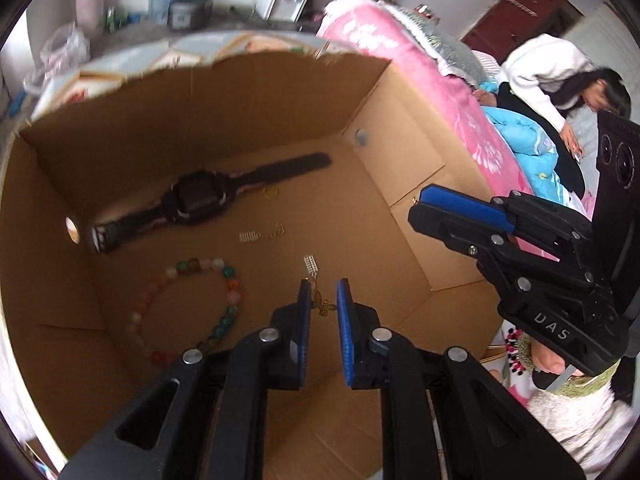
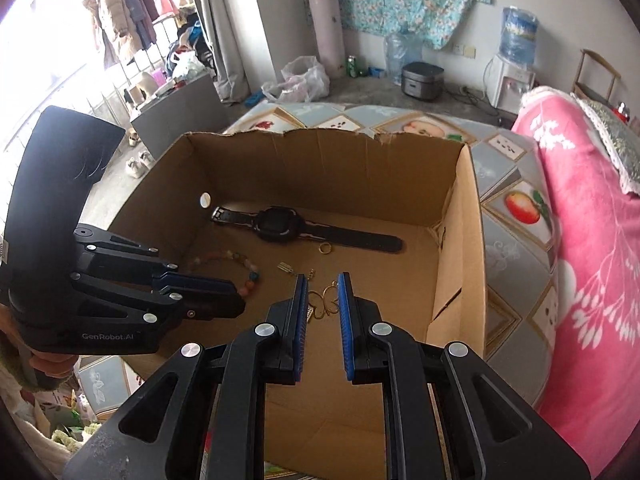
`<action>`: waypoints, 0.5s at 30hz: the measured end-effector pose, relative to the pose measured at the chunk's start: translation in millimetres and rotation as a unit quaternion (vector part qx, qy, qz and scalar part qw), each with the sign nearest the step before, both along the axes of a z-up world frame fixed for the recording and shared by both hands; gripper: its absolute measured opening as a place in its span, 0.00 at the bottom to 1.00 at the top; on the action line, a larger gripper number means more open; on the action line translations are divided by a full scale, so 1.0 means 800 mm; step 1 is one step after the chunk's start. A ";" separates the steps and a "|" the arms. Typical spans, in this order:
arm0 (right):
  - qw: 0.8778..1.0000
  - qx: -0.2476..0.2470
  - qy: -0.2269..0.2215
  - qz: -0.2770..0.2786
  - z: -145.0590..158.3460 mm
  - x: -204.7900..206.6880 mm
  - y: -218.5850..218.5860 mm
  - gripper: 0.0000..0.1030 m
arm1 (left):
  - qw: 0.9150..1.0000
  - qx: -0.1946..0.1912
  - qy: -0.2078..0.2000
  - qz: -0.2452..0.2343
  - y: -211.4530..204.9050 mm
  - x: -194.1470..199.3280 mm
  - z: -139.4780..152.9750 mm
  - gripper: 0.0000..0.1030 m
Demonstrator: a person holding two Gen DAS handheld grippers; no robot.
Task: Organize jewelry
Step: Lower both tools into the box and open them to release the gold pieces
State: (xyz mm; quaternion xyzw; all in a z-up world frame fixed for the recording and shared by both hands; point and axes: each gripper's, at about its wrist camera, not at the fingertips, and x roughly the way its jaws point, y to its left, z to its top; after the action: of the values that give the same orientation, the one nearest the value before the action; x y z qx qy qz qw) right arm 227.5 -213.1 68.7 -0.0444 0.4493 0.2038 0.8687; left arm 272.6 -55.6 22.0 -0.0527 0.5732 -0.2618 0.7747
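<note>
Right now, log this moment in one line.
left hand-held gripper: open, empty | right hand-held gripper: open, empty | cardboard box: watch, bead bracelet, ring

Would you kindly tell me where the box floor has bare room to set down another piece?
The cardboard box floor is bare along its right wall, right of the watch strap tip, and in the near strip beneath the tongs. The left and middle are crowded: bead bracelet, gold ring, small earrings.
</note>
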 end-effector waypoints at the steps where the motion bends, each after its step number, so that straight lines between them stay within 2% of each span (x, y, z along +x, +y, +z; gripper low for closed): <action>1: 1.000 -0.006 0.003 0.000 -0.003 0.003 0.001 0.13 | 1.000 -0.001 0.013 0.004 0.000 0.003 -0.005 0.12; 3: 1.000 -0.011 0.007 -0.003 -0.005 0.004 0.001 0.13 | 1.000 0.000 0.029 0.008 0.000 0.007 -0.011 0.12; 11: 1.000 -0.011 0.005 -0.024 0.000 0.011 -0.012 0.13 | 0.999 -0.005 0.042 0.018 0.007 0.010 -0.015 0.12; 15: 0.999 -0.010 -0.005 -0.036 0.006 0.010 -0.018 0.13 | 0.999 0.005 0.036 0.018 0.007 0.010 -0.015 0.12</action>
State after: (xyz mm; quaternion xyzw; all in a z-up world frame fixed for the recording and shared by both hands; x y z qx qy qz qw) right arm 235.4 -227.7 73.8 -0.0377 0.4480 0.1678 0.8774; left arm 280.7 -50.3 10.0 -0.0684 0.6012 -0.2426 0.7583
